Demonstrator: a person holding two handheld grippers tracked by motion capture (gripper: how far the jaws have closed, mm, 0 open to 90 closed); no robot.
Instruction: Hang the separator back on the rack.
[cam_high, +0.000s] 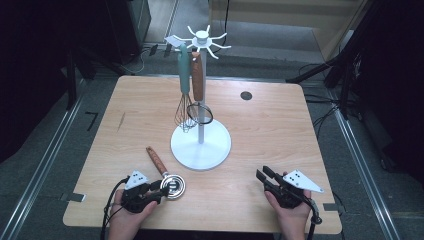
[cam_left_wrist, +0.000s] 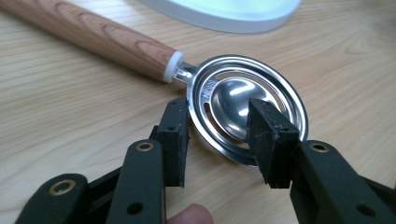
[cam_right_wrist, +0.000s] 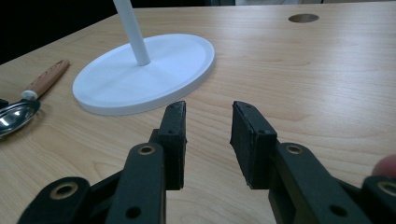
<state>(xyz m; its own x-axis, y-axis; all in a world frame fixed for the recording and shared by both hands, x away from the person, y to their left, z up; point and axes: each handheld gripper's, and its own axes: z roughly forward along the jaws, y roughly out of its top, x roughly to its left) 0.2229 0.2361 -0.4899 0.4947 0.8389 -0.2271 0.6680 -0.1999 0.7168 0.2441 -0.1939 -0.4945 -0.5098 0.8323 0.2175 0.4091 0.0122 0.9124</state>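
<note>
A metal egg separator (cam_high: 174, 186) with a wooden handle (cam_high: 157, 161) lies flat on the table near the front left. My left gripper (cam_high: 165, 189) is at its round head. In the left gripper view the jaws (cam_left_wrist: 219, 135) straddle the near part of the head (cam_left_wrist: 233, 93). One pad (cam_left_wrist: 175, 135) is at the rim and the other pad (cam_left_wrist: 271, 140) is over the bowl, with a gap still between them. My right gripper (cam_high: 262, 174) rests at the front right, open over bare wood (cam_right_wrist: 208, 135).
A white utensil stand (cam_high: 201, 145) rises mid-table, with a teal-handled whisk (cam_high: 185, 95) and a wood-handled ring tool (cam_high: 198, 82) hanging from it. Its base (cam_right_wrist: 140, 79) lies ahead of my right gripper. A round hole (cam_high: 246, 95) is in the far tabletop.
</note>
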